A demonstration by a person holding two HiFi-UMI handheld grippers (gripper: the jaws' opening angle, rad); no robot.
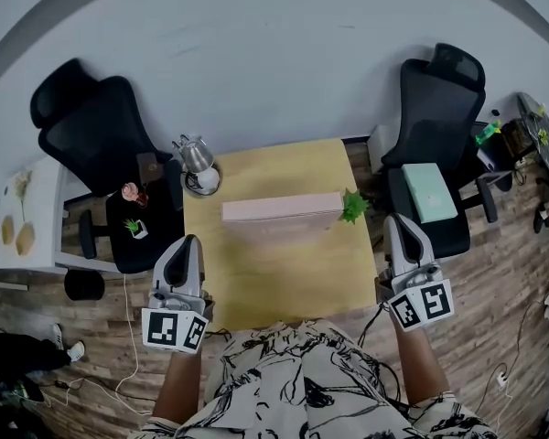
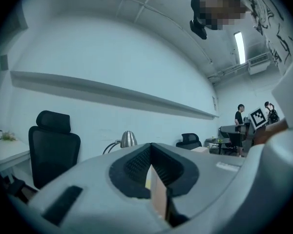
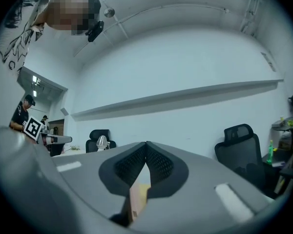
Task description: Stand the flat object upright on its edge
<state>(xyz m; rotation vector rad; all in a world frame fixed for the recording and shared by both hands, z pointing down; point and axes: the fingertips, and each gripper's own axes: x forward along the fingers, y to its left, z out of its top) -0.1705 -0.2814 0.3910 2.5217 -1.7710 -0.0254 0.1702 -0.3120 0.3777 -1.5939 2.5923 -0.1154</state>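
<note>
Beside the table [image 1: 284,282] edges, left hand-held gripper [image 1: 189,241], right hand-held gripper [image 1: 396,219] closed, empty.

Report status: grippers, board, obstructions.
Left gripper and right gripper shut, empty, at the table's sides. Pink board appears upright on its edge, mid-table. Green plant at its right end.

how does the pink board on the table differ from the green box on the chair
The pink board looks longer and appears to stand on its long edge on the yellow table; the mint-green box looks shorter and lies flat on the seat of the right office chair. Both are pale, flat and rectangular.
</note>
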